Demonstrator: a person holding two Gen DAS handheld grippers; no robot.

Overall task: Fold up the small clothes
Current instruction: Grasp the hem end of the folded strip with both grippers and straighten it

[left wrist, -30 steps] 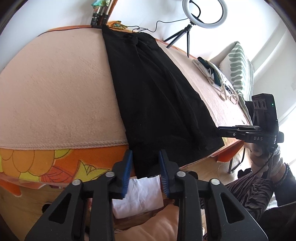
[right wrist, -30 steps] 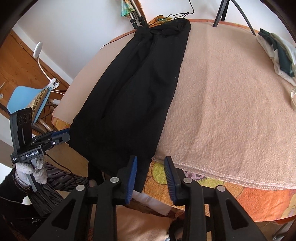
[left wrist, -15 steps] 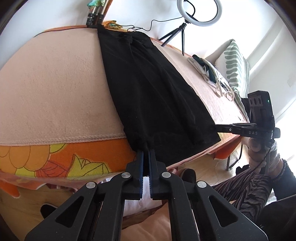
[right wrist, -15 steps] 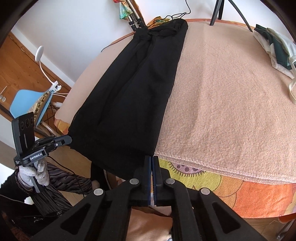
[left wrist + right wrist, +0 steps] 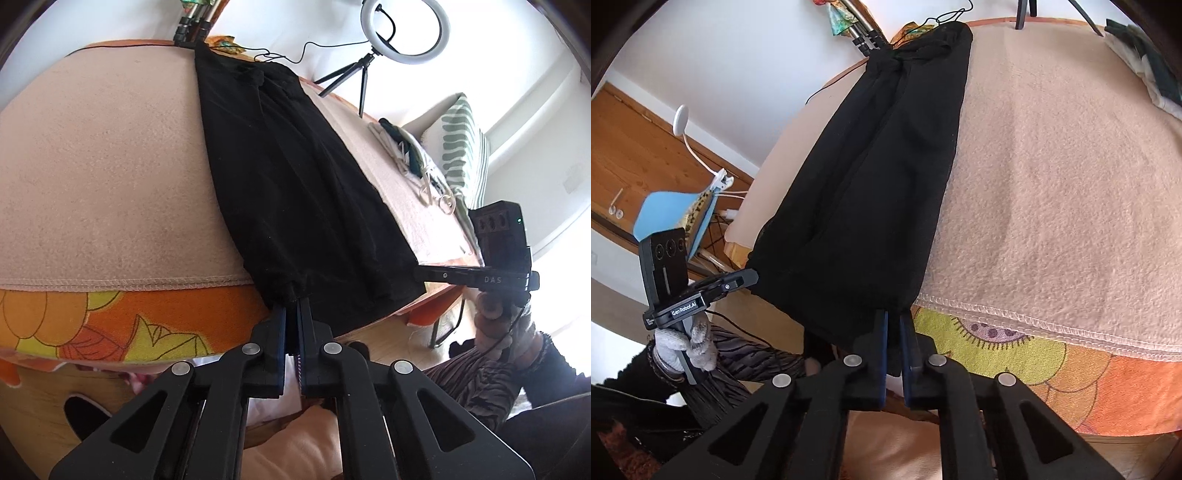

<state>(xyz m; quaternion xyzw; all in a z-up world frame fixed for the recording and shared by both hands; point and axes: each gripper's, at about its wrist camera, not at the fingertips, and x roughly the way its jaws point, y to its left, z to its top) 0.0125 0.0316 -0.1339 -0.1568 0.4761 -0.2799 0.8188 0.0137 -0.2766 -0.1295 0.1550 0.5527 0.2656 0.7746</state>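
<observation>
A long black garment (image 5: 295,177) lies stretched lengthwise on the peach blanket (image 5: 103,166), its near hem hanging over the table's front edge. My left gripper (image 5: 294,306) is shut on the hem's left corner. My right gripper (image 5: 894,317) is shut on the hem's right corner of the same garment (image 5: 871,177). Each gripper shows in the other's view: the right one (image 5: 424,268) at the right edge, the left one (image 5: 750,277) at the left.
An orange floral cloth (image 5: 92,325) lies under the blanket (image 5: 1052,166). A ring light on a tripod (image 5: 402,33) stands at the far edge. Folded clothes (image 5: 410,155) lie at the right; a striped cushion (image 5: 465,147) is beyond.
Both grippers were open around the hem a second ago. They have shut on the garment's two near corners and hold them.
</observation>
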